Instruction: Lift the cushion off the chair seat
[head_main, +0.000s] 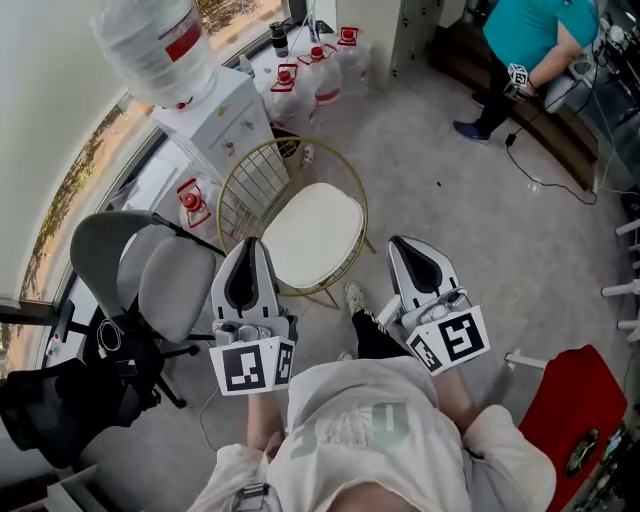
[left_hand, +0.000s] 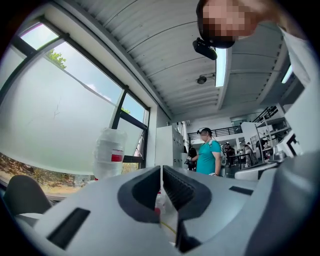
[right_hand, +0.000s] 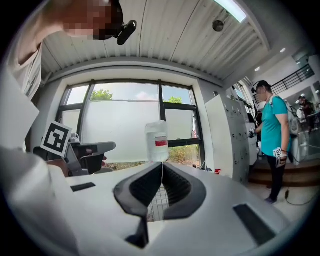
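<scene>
A cream cushion (head_main: 312, 235) lies on the seat of a gold wire chair (head_main: 246, 180), just ahead of me in the head view. My left gripper (head_main: 250, 244) hangs over the chair's left side, its tip by the cushion's left edge. To the right of the chair my right gripper (head_main: 401, 243) is held apart from it. Both point forward, roughly level, and neither touches the cushion. The left gripper view shows the left gripper (left_hand: 161, 168) with its jaws meeting and nothing between them. In its own view the right gripper (right_hand: 161, 164) is likewise shut and empty, with the chair's wire back (right_hand: 157, 202) behind the jaws.
A white water dispenser (head_main: 225, 125) with a big bottle (head_main: 160, 45) stands behind the chair. Several water jugs (head_main: 300, 80) sit by the window. A grey office chair (head_main: 165, 275) and black bag (head_main: 60, 400) are at left. A person in teal (head_main: 530, 40) stands far right, and a red object (head_main: 570, 420) lies near right.
</scene>
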